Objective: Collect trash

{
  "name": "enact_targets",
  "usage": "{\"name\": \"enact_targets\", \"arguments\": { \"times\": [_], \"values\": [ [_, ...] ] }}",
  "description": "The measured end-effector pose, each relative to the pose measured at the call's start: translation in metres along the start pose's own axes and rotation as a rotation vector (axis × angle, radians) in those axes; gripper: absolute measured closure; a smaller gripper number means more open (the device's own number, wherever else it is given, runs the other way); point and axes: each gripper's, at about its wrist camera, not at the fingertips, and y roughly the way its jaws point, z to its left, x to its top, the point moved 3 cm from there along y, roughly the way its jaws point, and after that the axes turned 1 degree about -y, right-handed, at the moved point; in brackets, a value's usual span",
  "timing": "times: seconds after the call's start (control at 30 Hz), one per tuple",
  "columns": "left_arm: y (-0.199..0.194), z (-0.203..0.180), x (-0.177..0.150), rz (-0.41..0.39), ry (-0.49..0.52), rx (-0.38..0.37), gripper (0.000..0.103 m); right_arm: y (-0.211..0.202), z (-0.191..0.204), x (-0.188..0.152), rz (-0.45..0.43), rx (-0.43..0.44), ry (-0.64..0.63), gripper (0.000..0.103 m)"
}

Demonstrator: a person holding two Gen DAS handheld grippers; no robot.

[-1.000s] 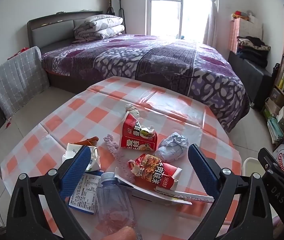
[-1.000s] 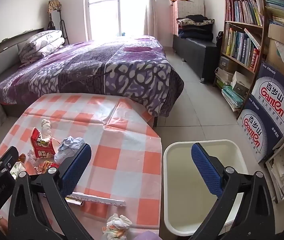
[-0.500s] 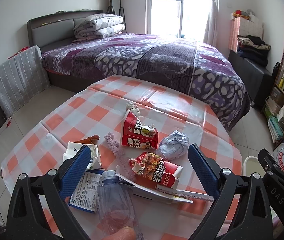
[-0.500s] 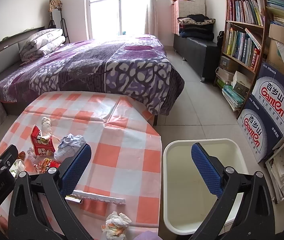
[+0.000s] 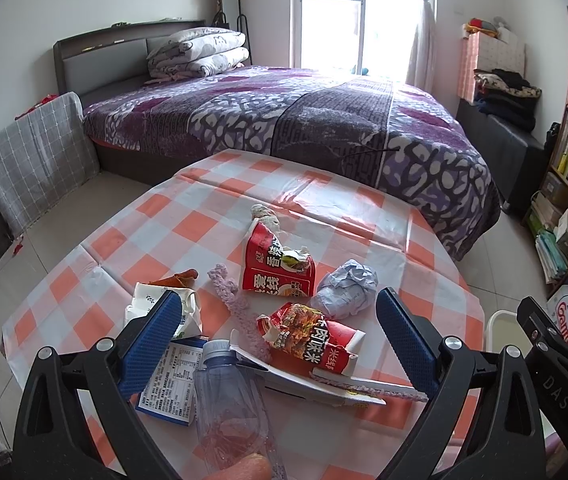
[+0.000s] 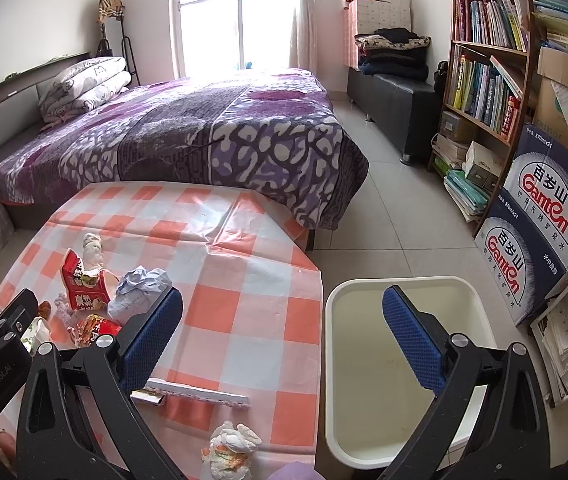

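Trash lies on a table with an orange-and-white checked cloth [image 5: 188, 224]. My left gripper [image 5: 280, 344] is open above it. Between its fingers lie a clear plastic bottle [image 5: 232, 404], a red snack wrapper [image 5: 316, 340], a torn red carton [image 5: 276, 268], a crumpled grey paper ball [image 5: 346, 288] and a white flat card [image 5: 324, 392]. A printed leaflet [image 5: 172, 380] and a white wrapper [image 5: 156, 304] lie by the left finger. My right gripper [image 6: 282, 340] is open and empty, over the table's right edge and a white bin [image 6: 404, 364]. A crumpled wrapper [image 6: 232, 446] lies near the front edge.
A bed with a purple cover [image 5: 304, 120] stands behind the table. A bookshelf [image 6: 492, 72] and stacked water cartons [image 6: 544, 220] stand on the right by the bin. A grey checked cushion [image 5: 36, 156] leans on the left. Tiled floor [image 6: 396, 216] lies between bed and shelf.
Both grippers have drifted slightly; the trash sits a little higher in the left view. Both stay open and nothing was taken hold of.
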Motion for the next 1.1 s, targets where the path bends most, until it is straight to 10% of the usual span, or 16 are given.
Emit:
{"name": "enact_targets", "arguments": {
  "times": [1.1],
  "values": [
    [0.013,-0.002,-0.016,0.050,0.000,-0.023,0.008,0.007,-0.015,-0.007,0.070,0.017,0.026,0.007]
  ]
}}
